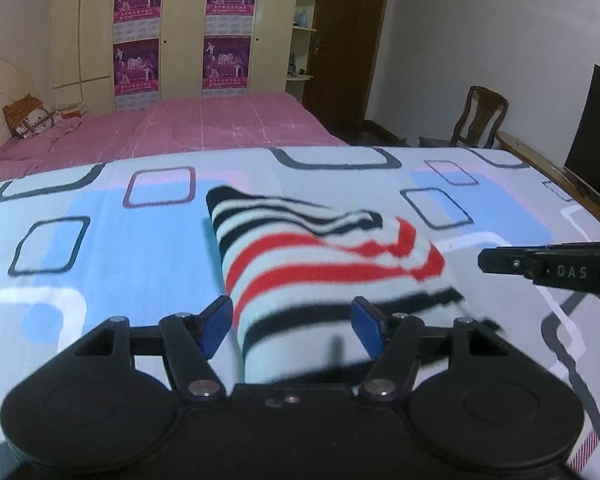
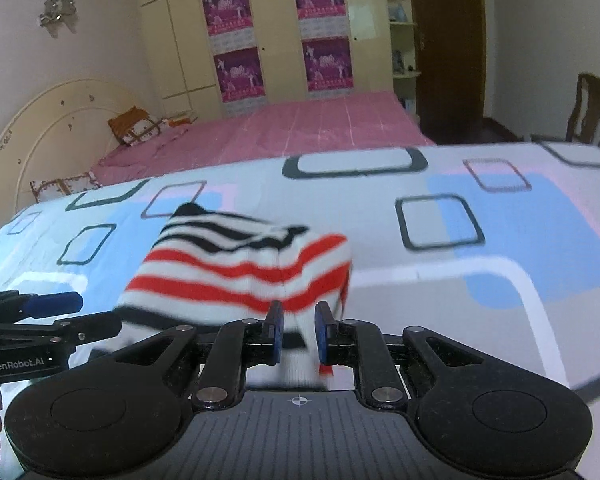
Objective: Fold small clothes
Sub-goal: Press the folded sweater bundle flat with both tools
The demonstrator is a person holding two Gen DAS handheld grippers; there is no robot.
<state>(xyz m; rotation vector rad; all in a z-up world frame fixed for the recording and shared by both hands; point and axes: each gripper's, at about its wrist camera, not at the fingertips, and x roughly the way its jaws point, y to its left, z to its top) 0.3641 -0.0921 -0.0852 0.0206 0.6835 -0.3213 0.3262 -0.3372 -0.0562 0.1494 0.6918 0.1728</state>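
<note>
A small striped garment [image 1: 320, 264], white with black and red stripes, lies partly folded on the patterned bed sheet [image 1: 100, 248]. My left gripper [image 1: 292, 324] is open, its blue pads on either side of the garment's near end. My right gripper [image 2: 298, 332] is nearly closed on the garment's near edge [image 2: 296, 364], with white cloth between its blue pads. The garment also shows in the right wrist view [image 2: 244, 264]. The right gripper enters the left wrist view from the right [image 1: 548, 266]; the left gripper shows at the left of the right wrist view [image 2: 52, 320].
A second bed with a pink cover [image 1: 204, 128] lies beyond, with a cushion [image 1: 32, 118] at its head. A wardrobe with posters [image 1: 180, 28] stands behind. A wooden chair [image 1: 480, 120] and a dark screen [image 1: 596, 128] are at the right.
</note>
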